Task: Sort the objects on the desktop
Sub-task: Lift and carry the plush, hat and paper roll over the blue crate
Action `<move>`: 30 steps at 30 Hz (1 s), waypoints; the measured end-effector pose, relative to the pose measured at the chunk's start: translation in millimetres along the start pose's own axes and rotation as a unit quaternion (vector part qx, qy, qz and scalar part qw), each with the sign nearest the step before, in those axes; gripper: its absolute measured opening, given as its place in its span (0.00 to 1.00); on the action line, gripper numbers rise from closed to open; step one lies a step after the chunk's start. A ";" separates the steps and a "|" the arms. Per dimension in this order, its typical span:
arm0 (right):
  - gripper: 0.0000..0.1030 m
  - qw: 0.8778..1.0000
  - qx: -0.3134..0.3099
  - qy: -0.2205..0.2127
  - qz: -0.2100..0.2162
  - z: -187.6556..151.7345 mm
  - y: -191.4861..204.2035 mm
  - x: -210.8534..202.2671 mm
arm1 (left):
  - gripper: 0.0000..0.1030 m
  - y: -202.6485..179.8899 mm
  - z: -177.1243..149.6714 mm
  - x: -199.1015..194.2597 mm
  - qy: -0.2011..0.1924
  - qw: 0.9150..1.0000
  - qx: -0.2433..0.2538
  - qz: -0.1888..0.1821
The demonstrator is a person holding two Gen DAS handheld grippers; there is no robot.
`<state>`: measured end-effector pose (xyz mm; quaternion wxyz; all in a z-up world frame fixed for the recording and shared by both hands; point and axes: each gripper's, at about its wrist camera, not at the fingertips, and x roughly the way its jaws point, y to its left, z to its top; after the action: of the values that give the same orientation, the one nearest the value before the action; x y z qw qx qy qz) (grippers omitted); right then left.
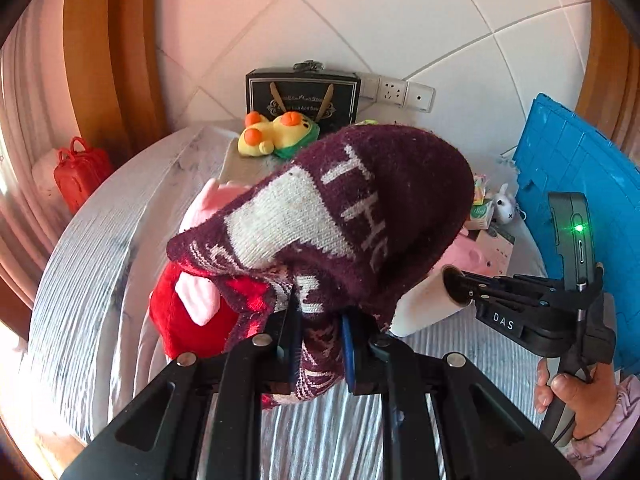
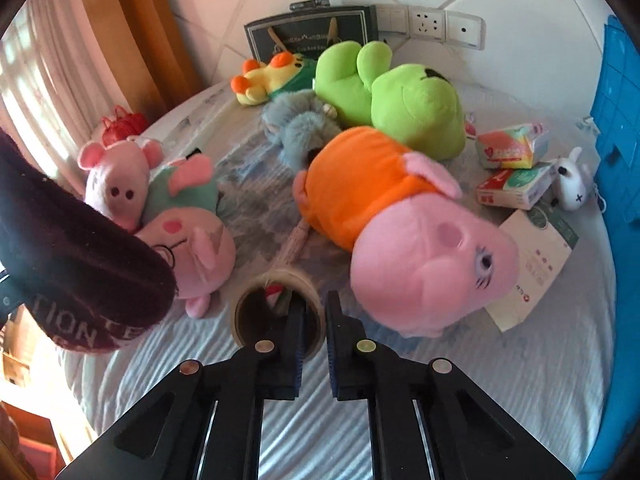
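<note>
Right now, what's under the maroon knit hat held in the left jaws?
Under the maroon knit hat, a red-dressed pink pig plush and striped cloth peek out. The hat covers whatever else lies beneath.

Two wrist views, angled steeply down over a cloth-covered table (image 2: 360, 420)

Both face the tiled wall (image 1: 400, 20); the yellow plush (image 1: 266, 136) and black box (image 2: 308, 36) are shared.

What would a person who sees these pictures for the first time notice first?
First comes the dark maroon knitted hat with white letters, clamped in the left hand-held gripper and filling the middle of the left wrist view. Next is the big pink plush pig in an orange dress, lying on the striped grey-white cloth just ahead of the right hand-held gripper, with a bright green plush toy behind it.
</note>
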<state>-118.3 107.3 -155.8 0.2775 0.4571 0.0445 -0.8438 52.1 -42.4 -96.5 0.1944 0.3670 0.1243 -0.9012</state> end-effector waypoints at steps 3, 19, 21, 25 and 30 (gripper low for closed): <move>0.08 1.000 -0.012 -0.016 0.000 4.8 1.9 -16.2 | 0.16 -8.6 8.8 -5.6 -0.006 1.000 0.002 -0.004; 0.08 0.972 0.012 -0.231 -0.043 38.2 -23.8 -201.7 | 0.15 -101.9 70.5 -68.4 -0.110 0.990 0.058 -0.072; 0.08 0.965 0.023 -0.254 -0.059 37.0 -33.4 -228.4 | 0.15 -124.4 80.3 -79.7 -0.131 0.984 0.074 -0.091; 0.08 0.946 0.043 -0.306 -0.101 28.3 -53.3 -286.7 | 0.15 -174.6 100.3 -101.4 -0.163 0.971 0.105 -0.141; 0.08 0.920 0.066 -0.353 -0.161 7.3 -85.0 -357.5 | 0.16 -255.2 118.3 -123.5 -0.183 0.949 0.146 -0.210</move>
<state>-13.9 329.3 117.9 0.1050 0.1341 -0.0393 -0.9846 -52.2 174.3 94.7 -0.0355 0.1861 0.0277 -0.9815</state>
